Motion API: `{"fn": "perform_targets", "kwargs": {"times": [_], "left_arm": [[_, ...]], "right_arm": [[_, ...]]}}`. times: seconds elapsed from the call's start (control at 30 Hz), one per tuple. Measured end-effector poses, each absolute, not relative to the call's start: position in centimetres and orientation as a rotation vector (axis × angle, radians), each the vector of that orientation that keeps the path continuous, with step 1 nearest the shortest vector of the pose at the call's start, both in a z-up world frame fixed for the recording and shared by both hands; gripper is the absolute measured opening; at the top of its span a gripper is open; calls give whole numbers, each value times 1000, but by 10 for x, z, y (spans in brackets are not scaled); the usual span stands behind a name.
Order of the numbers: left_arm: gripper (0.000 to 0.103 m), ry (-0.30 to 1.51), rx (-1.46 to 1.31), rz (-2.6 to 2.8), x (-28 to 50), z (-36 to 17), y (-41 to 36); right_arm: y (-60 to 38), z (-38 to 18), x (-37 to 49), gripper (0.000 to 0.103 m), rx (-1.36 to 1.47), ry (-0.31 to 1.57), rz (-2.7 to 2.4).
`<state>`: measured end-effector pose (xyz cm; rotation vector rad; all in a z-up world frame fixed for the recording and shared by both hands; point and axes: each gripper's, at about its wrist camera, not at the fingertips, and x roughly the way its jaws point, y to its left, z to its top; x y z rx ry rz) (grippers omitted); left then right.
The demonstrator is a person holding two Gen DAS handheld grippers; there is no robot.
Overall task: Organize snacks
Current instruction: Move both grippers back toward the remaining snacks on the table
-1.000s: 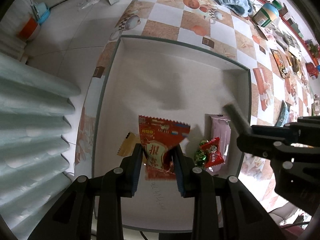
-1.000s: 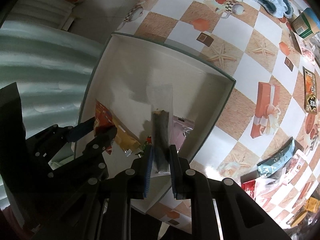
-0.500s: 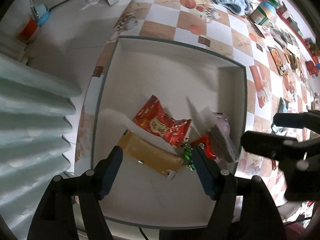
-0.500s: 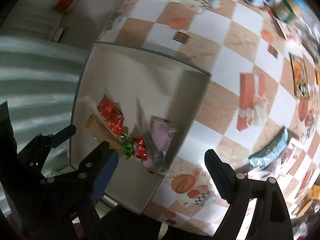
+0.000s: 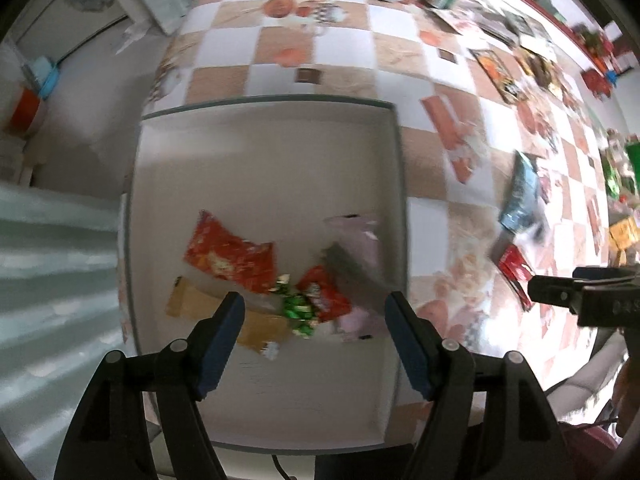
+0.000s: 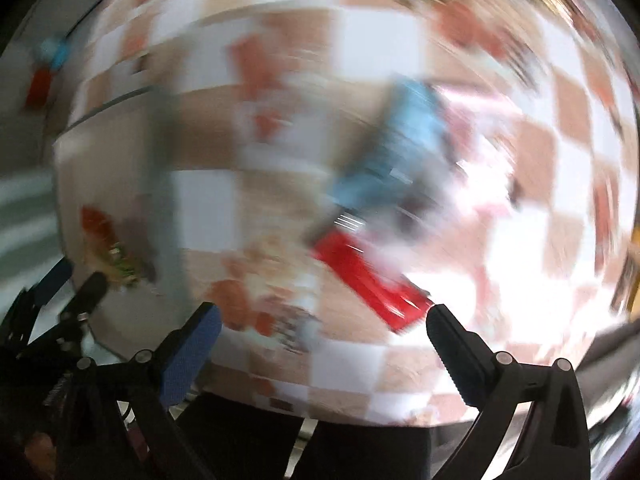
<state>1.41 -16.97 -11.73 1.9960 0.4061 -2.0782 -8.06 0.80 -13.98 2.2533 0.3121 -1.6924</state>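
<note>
A: Left wrist view? Biggest first.
B: Checkered worktop (image 5: 424,68), then the white tray (image 5: 264,168) on it. Near the tray's front right corner lies a heap of snacks: red snack bag (image 5: 230,256), tan packet (image 5: 192,304), pink pouch (image 5: 360,236), small red wrapper (image 5: 326,296), green foil candy (image 5: 298,312), all touching or overlapping. Left hand-held gripper (image 5: 314,342) is above them, fingers spread wide, nothing between.
A: Right wrist view?
B: Heavily motion-blurred. It shows what the left view only catches at its edge: a blue packet (image 6: 400,148) and a red packet (image 6: 368,280) loose on the worktop (image 6: 208,204), outside the tray. Right hand-held gripper (image 6: 322,320) is spread wide and empty, just in front of the red packet.
A: Tray there?
B: Only its smeared corner (image 6: 104,152) at left.
</note>
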Motion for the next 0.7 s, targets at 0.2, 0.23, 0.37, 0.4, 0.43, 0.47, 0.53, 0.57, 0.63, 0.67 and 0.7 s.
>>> {"fn": "perform_targets", "kwargs": {"times": [0.2, 0.23, 0.37, 0.4, 0.43, 0.47, 0.53, 0.57, 0.63, 0.67, 0.7], "left_arm": [[76, 343, 2080, -2131, 2, -117, -138], [76, 331, 2094, -2139, -1, -117, -133], [76, 290, 2159, -2158, -13, -120, -109], [76, 284, 2171, -2162, -15, -120, -103], [76, 278, 2182, -2169, -18, -120, -97], [76, 273, 2192, -2172, -20, -120, -91], [76, 271, 2212, -2178, -25, -120, -80], [76, 276, 2223, -2179, -29, -120, -73], [79, 295, 2240, -2180, -36, -121, -63], [79, 312, 2246, -2178, -39, -121, -59], [79, 332, 2252, -2171, -42, -123, -55]], "right_arm": [[97, -162, -78, 103, 2488, 115, -1741], [107, -165, -78, 103, 2522, 78, -1745], [132, -169, -79, 103, 2564, 4, -1754], [136, -169, -79, 103, 2560, 4, -1758], [138, -168, -81, 103, 2550, 11, -1768], [137, -167, -83, 103, 2540, 20, -1775], [137, -165, -91, 103, 2512, 45, -1793], [136, -163, -96, 103, 2496, 56, -1799], [130, -160, -113, 103, 2467, 79, -1811], [131, -158, -120, 103, 2453, 91, -1817], [129, -158, -127, 103, 2437, 106, -1824]]}}
